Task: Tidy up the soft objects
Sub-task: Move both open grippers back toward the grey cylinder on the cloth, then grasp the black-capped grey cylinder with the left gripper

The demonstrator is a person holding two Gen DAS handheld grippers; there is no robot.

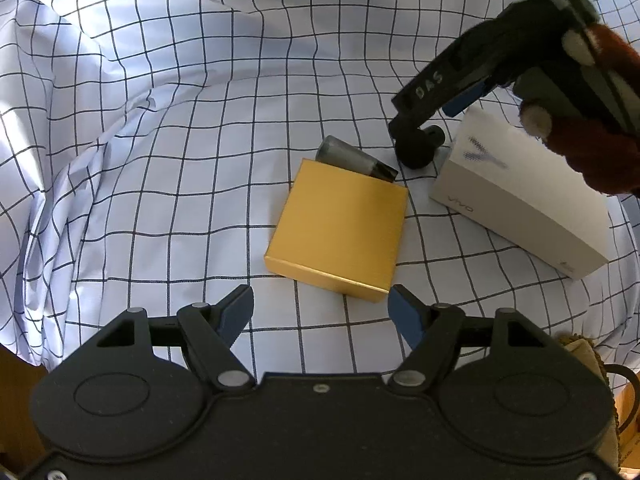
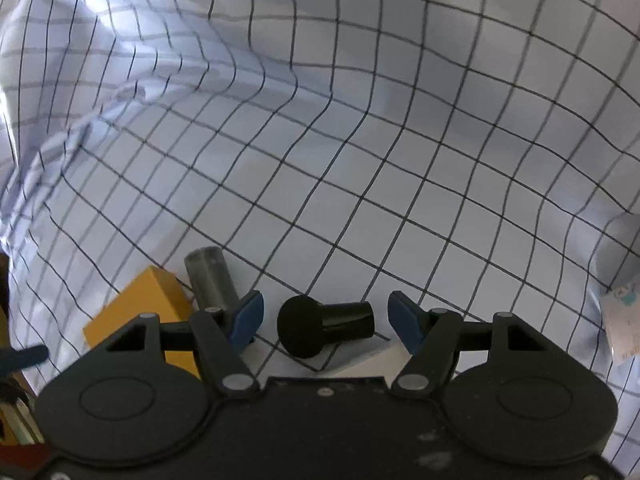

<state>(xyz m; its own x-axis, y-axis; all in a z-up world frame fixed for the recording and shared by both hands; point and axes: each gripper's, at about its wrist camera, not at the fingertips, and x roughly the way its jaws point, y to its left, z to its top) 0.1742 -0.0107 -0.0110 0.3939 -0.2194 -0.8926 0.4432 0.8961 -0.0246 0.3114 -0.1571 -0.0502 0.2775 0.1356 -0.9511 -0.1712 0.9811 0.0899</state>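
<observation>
A yellow box [image 1: 340,236] lies on the checked cloth [image 1: 160,140] just ahead of my open, empty left gripper [image 1: 320,316]. A grey cylinder [image 1: 354,158] lies at the box's far edge. A black mushroom-shaped object [image 1: 418,146] lies between the cylinder and a white vivo box [image 1: 520,196]. In the right wrist view my right gripper [image 2: 326,320] is open with the black object [image 2: 320,326] lying between its fingers, not gripped. The grey cylinder [image 2: 212,280] and yellow box [image 2: 144,308] sit to its left. The right gripper's body shows in the left wrist view, above the black object.
The checked cloth [image 2: 360,120] is rumpled with folds at the left and back. A white packet [image 2: 624,320] lies at the right edge of the right wrist view. A woven basket edge [image 1: 592,364] and wooden furniture show at the lower right of the left wrist view.
</observation>
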